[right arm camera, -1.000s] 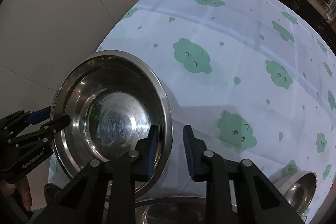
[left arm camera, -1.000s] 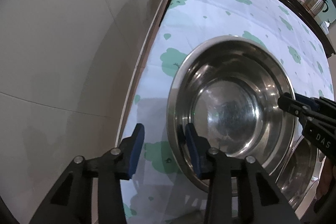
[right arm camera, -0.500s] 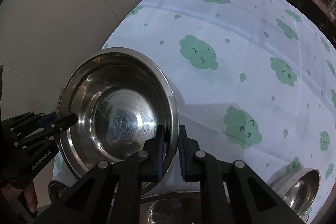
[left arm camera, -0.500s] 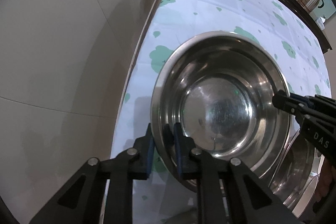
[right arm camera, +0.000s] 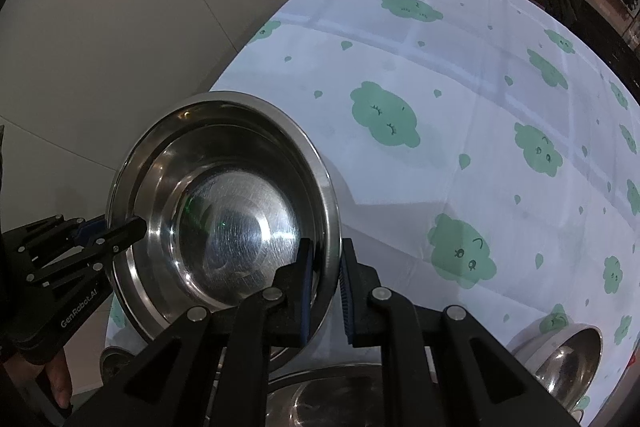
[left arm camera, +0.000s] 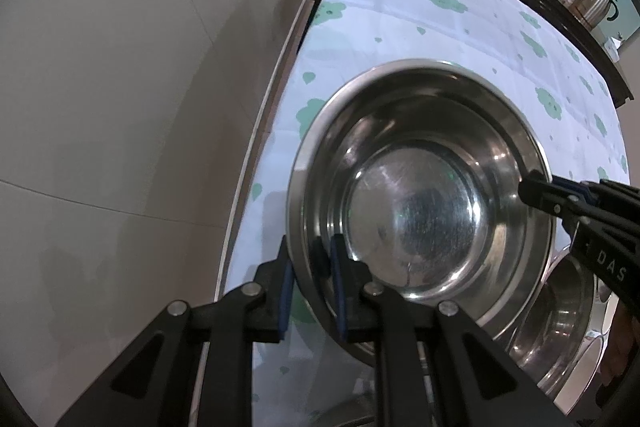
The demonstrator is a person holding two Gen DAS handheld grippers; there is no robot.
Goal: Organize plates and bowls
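Steel bowl was rigid, light, slick; left gripper and right gripper pinched opposite rim edges, the sensible hold.

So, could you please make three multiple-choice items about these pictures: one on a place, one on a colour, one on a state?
1. Where do the left tongs grip the large steel bowl?
A. its rim
B. its base from below
C. nowhere

2. What colour are the cloud figures on the tablecloth?
A. red
B. green
C. yellow

3. How are the right tongs?
A. wide open above the bowl
B. shut on the bowl's rim
C. holding a spoon

Key: 1 A, the blue pads pinch the rim on the side nearest that camera. 2 B, the clouds are green on white cloth. 3 B, both pads press the rim on the opposite side, so the two tongs hold one bowl.
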